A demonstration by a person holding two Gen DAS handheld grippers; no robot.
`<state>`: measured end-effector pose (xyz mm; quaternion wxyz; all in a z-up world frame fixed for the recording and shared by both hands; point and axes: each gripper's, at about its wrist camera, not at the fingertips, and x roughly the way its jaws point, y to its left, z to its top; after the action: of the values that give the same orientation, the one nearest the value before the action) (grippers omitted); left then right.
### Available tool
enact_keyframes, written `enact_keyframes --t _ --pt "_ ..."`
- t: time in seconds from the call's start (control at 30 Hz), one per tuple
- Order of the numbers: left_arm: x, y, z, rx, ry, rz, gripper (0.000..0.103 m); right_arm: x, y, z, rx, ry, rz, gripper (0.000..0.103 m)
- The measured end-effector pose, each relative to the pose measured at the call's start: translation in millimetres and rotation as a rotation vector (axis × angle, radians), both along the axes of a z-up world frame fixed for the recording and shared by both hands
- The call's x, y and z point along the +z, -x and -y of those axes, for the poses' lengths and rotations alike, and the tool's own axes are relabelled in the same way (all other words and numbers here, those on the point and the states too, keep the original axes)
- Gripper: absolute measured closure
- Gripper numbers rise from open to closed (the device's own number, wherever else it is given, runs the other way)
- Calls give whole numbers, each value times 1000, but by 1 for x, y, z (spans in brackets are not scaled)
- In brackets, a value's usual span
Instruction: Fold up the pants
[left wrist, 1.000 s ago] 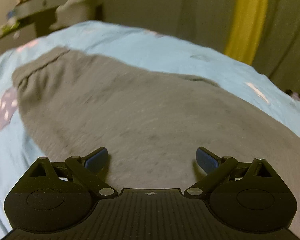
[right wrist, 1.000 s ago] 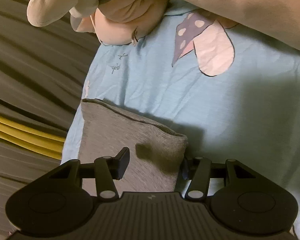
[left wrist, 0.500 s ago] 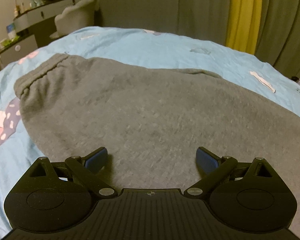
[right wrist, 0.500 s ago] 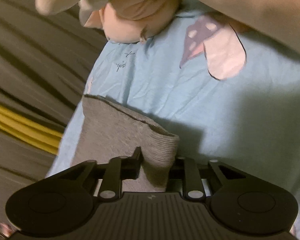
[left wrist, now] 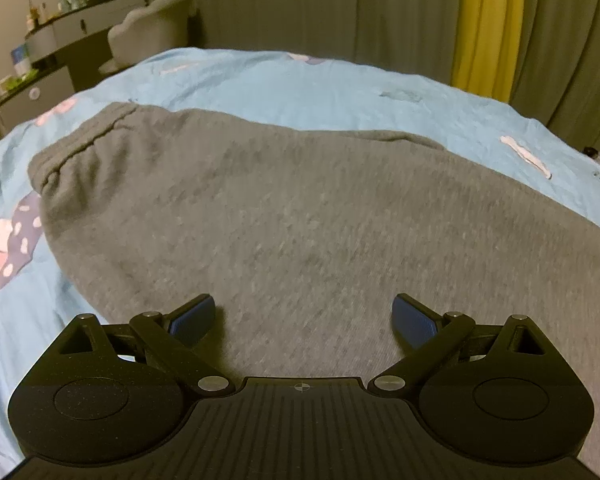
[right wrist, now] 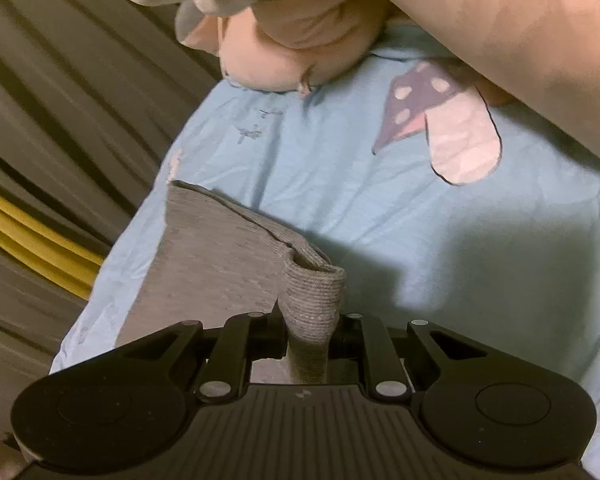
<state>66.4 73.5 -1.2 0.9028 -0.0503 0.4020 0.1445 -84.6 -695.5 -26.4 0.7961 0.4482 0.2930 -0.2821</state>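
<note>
Grey sweatpants [left wrist: 300,208] lie spread on a light blue bedsheet [left wrist: 300,80], with the elastic waistband [left wrist: 80,148] at the far left. My left gripper [left wrist: 304,314] hovers just over the middle of the fabric, open, its blue pads [left wrist: 192,318] wide apart with nothing between them. In the right wrist view, the pant leg [right wrist: 212,256] ends in a ribbed cuff [right wrist: 314,292]. My right gripper [right wrist: 310,324] is shut on that cuff, which is bunched into an upright fold between the fingers.
A beige plush toy [right wrist: 292,52] lies on the sheet [right wrist: 440,248] beyond the cuff. Grey curtains with a yellow strip [left wrist: 488,20] hang past the bed's edge. A dresser [left wrist: 60,40] and a padded chair [left wrist: 152,36] stand at the far left.
The right gripper's fingers came together on the cuff, which now stands pinched and raised. The left gripper stayed open over the pants, and its view tipped slightly.
</note>
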Motion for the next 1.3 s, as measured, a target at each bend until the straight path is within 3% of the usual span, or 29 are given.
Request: enact_keyframes --t 0.63,0.8,0.87,1.0,1.1,1.2,1.3 --pt "-4 -3 1 1 7 -24 3 -10 3 -1 -28 -38 39 72" --pt "-2 -1 -1 5 18 -2 3 4 -5 -11 -4 48 -18 88" --pt "1 2 -2 8 30 24 3 26 -13 -26 18 132 -22 89" --pt "5 6 -4 19 35 57 3 97 -40 -114 291 464 88 89" --pt "8 8 -5 28 35 76 3 120 -50 -205 626 532 259 89" --pt "10 11 -7 36 40 89 3 94 -61 -278 884 523 265 89" --pt "11 14 -7 26 52 92 3 38 -77 -324 1058 450 83 88"
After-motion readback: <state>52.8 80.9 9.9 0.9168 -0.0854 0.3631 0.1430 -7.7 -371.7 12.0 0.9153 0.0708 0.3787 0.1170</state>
